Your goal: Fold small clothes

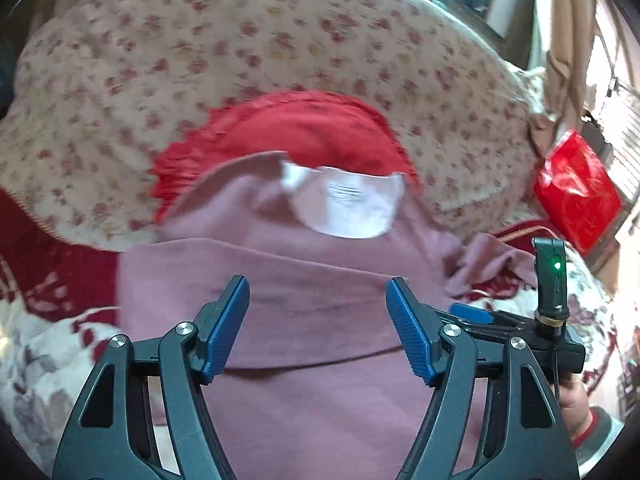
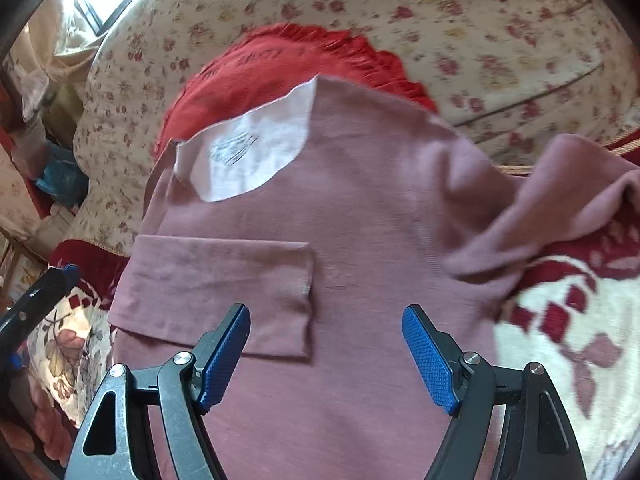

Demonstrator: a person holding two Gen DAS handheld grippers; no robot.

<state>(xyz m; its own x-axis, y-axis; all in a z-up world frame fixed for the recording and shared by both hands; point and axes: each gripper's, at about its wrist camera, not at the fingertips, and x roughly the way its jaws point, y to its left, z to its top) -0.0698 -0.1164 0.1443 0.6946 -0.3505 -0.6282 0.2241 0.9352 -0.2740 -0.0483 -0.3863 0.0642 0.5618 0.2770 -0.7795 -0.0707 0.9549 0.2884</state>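
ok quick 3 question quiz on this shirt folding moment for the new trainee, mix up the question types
1. True or false: one sleeve of the pink shirt is folded in across its body.
2. Which sleeve lies loose off to the side? A) the one by the right gripper B) neither
3. Does the left gripper hold any cloth?

Key
1. True.
2. A: the loose sleeve lies bunched on the patterned blanket.
3. No, its jaws stand open over the shirt, empty.

Red cushion (image 2: 280, 76) and floral pillow (image 2: 480, 20) just beyond the shirt (image 2: 360, 220).
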